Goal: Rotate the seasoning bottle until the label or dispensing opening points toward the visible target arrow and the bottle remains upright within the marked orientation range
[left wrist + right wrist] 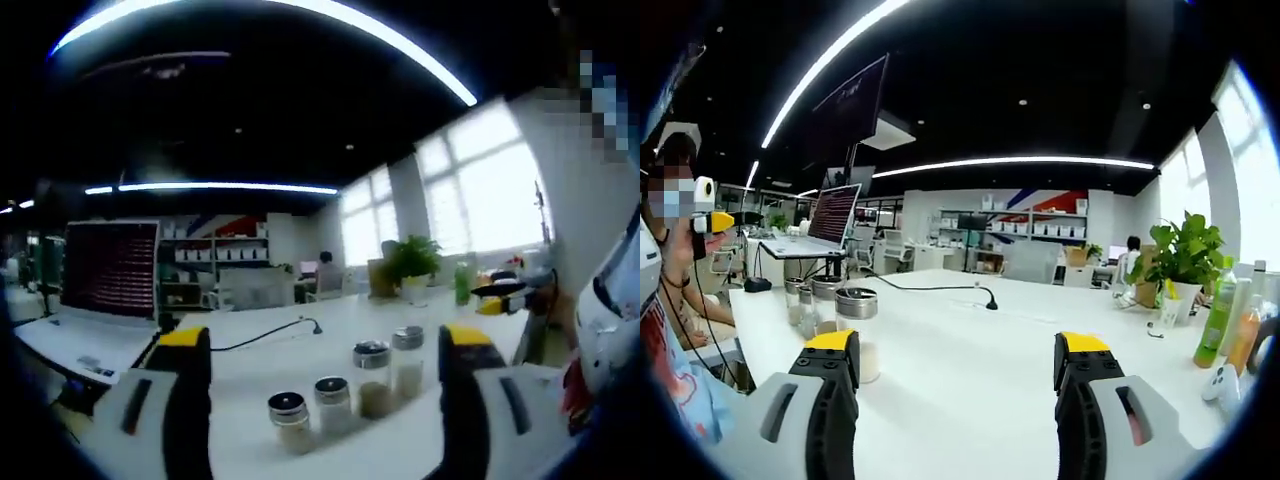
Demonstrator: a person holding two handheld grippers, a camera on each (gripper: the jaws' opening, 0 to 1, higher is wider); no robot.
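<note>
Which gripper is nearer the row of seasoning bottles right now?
Right, as far as I can judge. The nearest bottle stands just beyond the right gripper, by its left jaw. The left gripper faces the row from a little farther back, the bottles between its open jaws.

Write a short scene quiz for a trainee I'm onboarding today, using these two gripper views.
1. True or false: the left gripper is shut on a seasoning bottle.
2. How many seasoning bottles stand in a row on the white table in the left gripper view? A) two B) four C) six
3. Fill in: in the right gripper view, the potted plant stands to the ____ of the right gripper.

Key: 1 false, its jaws stand apart with nothing between them; 2 B; 3 right.
</note>
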